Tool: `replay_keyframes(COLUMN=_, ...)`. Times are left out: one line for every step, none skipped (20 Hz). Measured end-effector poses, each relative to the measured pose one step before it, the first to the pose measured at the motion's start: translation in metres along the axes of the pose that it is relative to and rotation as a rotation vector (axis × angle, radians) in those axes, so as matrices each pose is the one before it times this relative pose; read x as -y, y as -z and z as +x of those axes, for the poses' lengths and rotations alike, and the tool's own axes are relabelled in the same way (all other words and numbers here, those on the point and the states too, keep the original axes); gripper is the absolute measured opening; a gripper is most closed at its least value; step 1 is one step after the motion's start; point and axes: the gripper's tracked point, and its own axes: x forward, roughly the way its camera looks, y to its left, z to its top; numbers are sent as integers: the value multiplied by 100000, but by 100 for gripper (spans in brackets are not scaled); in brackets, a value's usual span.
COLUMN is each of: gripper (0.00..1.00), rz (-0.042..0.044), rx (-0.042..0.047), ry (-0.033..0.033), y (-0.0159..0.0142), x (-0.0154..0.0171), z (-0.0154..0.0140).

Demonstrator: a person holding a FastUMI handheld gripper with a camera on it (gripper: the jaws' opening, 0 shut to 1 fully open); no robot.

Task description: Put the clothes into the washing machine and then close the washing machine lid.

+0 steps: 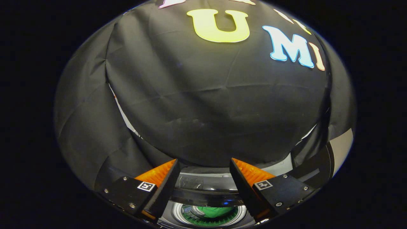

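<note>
Staged recording booth, not a real home laundry room. Black cloth wall hangs wrinkled and creased well beyond the gripper, draped as a backdrop, with pale gaps of lighter surface showing at its seams on both sides. Below and between the spread, empty fingers sits a top-loading washing machine, lid up, round drum open with green clothes inside. One household appliance, cloth-walled surround.
</note>
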Motion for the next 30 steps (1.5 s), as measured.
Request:
replay_keyframes(gripper=97, rz=-324, rx=904, ry=-148, y=222, x=-121, z=-332)
replay_keyframes(gripper=97, rz=-33, rx=663, ry=-126, y=232, x=-27, z=-263)
replay_keyframes(gripper=97, rz=-265, rx=789, ry=-437, y=294, x=-143, z=-373)
replay_keyframes(gripper=97, rz=-297, rx=891, ry=-539, y=61, x=-110, z=-315)
replay_keyframes(gripper=97, rz=-134, rx=625, ry=-435, y=348, x=-62, z=-394)
replay_keyframes(gripper=97, rz=-151, rx=482, ry=-355, y=194, x=-101, z=-386)
replay_keyframes(gripper=97, rz=-203, rx=526, ry=-347, y=302, x=-86, z=-340)
replay_keyframes(gripper=97, rz=-129, rx=391, ry=-303, y=162, x=-87, z=-240)
replay_keyframes(gripper=97, rz=-127, rx=362, ry=-253, y=316, x=-89, z=-393)
replay_keyframes(gripper=97, rz=23, rx=263, ry=-196, y=89, x=-9, z=-133)
replay_keyframes(gripper=97, rz=18, rx=-120, ry=-310, y=145, x=74, z=-338)
replay_keyframes(gripper=96, rz=2, rx=168, ry=-360, y=143, x=58, z=-237)
replay_keyframes(gripper=96, rz=28, rx=272, ry=-230, y=452, x=-145, z=-322)
replay_keyframes(gripper=96, rz=-52, rx=532, ry=-113, y=143, x=-44, z=-276)
replay_keyframes(gripper=96, rz=-18, rx=537, ry=-98, y=331, x=-59, z=-329)
replay_keyframes(gripper=96, rz=-100, rx=524, ry=-11, y=272, x=-91, z=-252)
replay_keyframes(gripper=96, rz=121, rx=290, ry=26, y=363, x=-70, z=-371)
replay_keyframes(gripper=96, rz=-20, rx=75, ry=-96, y=293, x=-56, z=-305)
replay_keyframes(gripper=96, rz=111, rx=144, ry=-287, y=284, x=-168, z=-267)
replay_keyframes(gripper=96, rz=51, rx=163, ry=-430, y=261, x=-30, z=-269)
replay_keyframes(gripper=96, rz=-87, rx=220, ry=-331, y=361, x=-100, z=-270)
replay_keyframes(gripper=96, rz=-82, rx=-21, ry=-230, y=289, x=-95, z=-202)
replay_keyframes(gripper=96, rz=265, rx=102, ry=-180, y=277, x=24, z=-327)
replay_keyframes(gripper=96, rz=99, rx=102, ry=-213, y=293, x=-53, z=-222)
replay_keyframes(gripper=95, rz=162, rx=-63, ry=-287, y=319, x=-67, z=-248)
replay_keyframes(gripper=95, rz=274, rx=-402, ry=-717, y=303, x=-117, z=-205)
replay_keyframes(gripper=95, rz=316, rx=-209, ry=-893, y=522, x=-166, z=-295)
replay_keyframes(gripper=96, rz=306, rx=65, ry=-465, y=307, x=-43, z=-267)
replay_keyframes(gripper=96, rz=437, rx=-168, ry=-202, y=494, x=7, z=-379)
replay_keyframes(gripper=95, rz=275, rx=29, ry=-73, y=415, x=-16, z=-246)
